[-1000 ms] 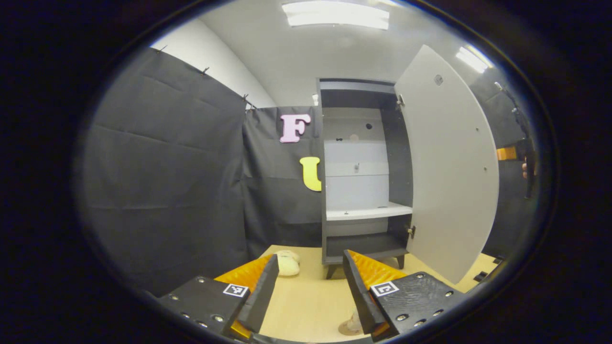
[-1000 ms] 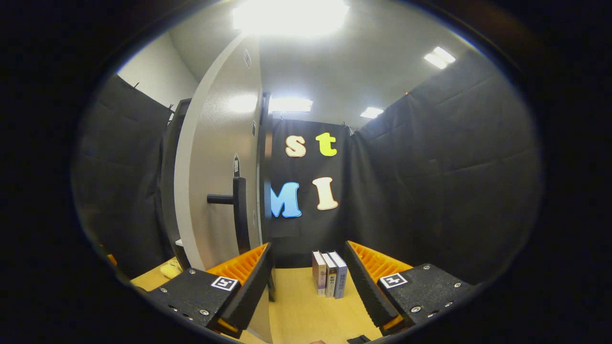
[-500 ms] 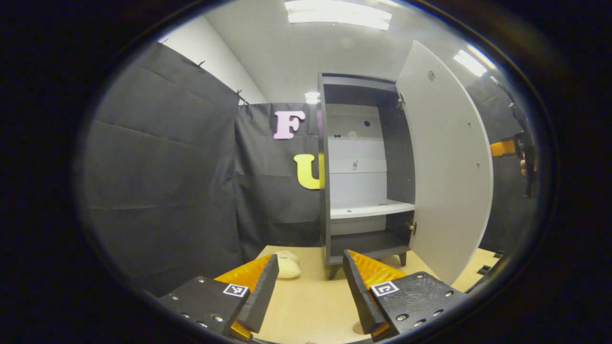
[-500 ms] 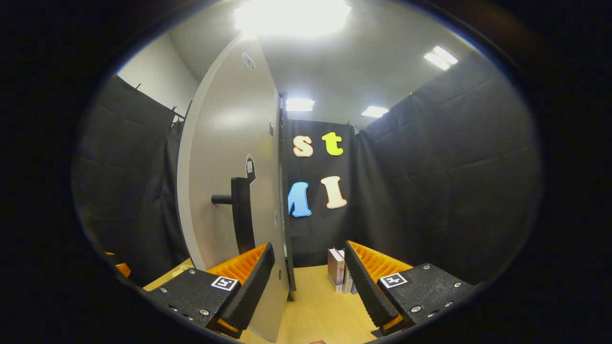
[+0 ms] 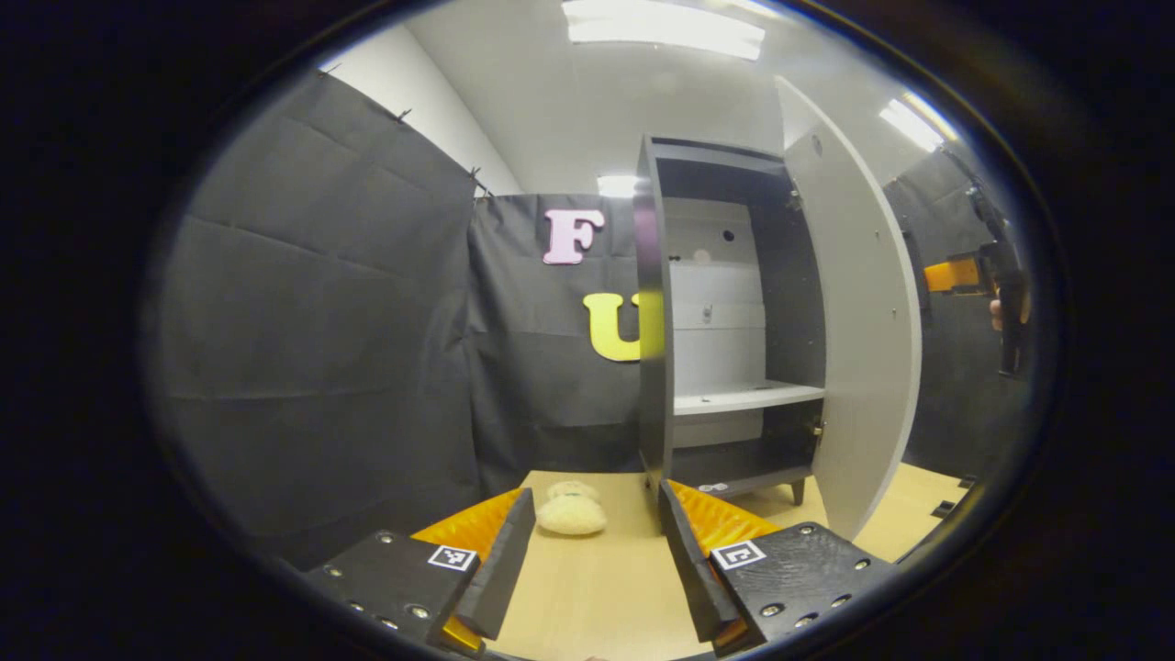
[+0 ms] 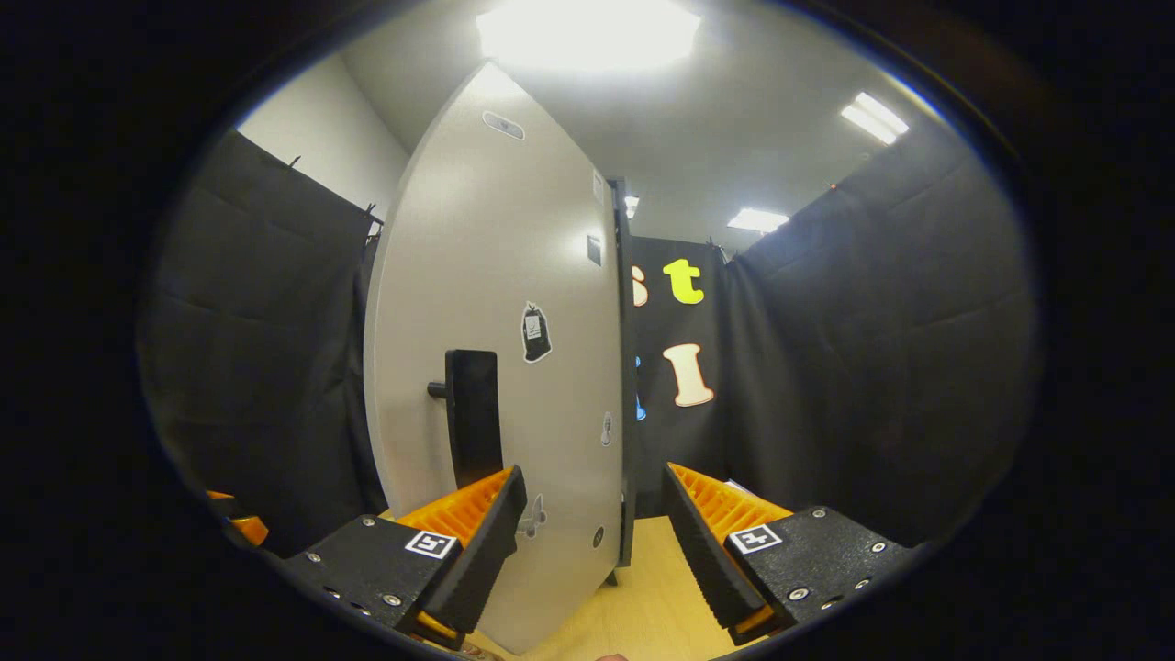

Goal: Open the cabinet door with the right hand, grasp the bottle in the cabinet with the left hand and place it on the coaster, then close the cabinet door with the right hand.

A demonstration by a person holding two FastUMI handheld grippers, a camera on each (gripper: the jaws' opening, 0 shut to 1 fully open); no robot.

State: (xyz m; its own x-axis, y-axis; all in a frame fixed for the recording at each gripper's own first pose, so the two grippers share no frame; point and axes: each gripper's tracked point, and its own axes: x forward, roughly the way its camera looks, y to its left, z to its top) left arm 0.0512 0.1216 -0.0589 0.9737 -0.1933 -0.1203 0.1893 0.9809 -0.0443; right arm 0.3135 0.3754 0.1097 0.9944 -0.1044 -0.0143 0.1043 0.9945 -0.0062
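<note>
The dark grey cabinet (image 5: pixel 654 321) stands on the table with its pale door (image 5: pixel 863 321) partly swung out. A white shelf (image 5: pixel 748 397) inside is bare. My left gripper (image 5: pixel 592 562) is open and holds nothing, low over the table and back from the cabinet. In the right gripper view the door's outer face (image 6: pixel 500 275) with its black handle (image 6: pixel 473 418) is close ahead. My right gripper (image 6: pixel 592 543) is open, its left finger (image 6: pixel 477 542) just below the handle; whether it touches the door I cannot tell. The right gripper (image 5: pixel 955 275) also shows beyond the door.
A cream plush toy (image 5: pixel 571 512) lies on the wooden table (image 5: pixel 597 597) left of the cabinet's foot. A hand (image 5: pixel 999 314) holds the far gripper. The left gripper's orange part (image 6: pixel 234 525) peeks out at the lower left of the right gripper view.
The door has swung toward shut and now covers the books in the right gripper view. The left gripper has shifted, so the cabinet shows more side-on and the plush toy sits nearer the middle.
</note>
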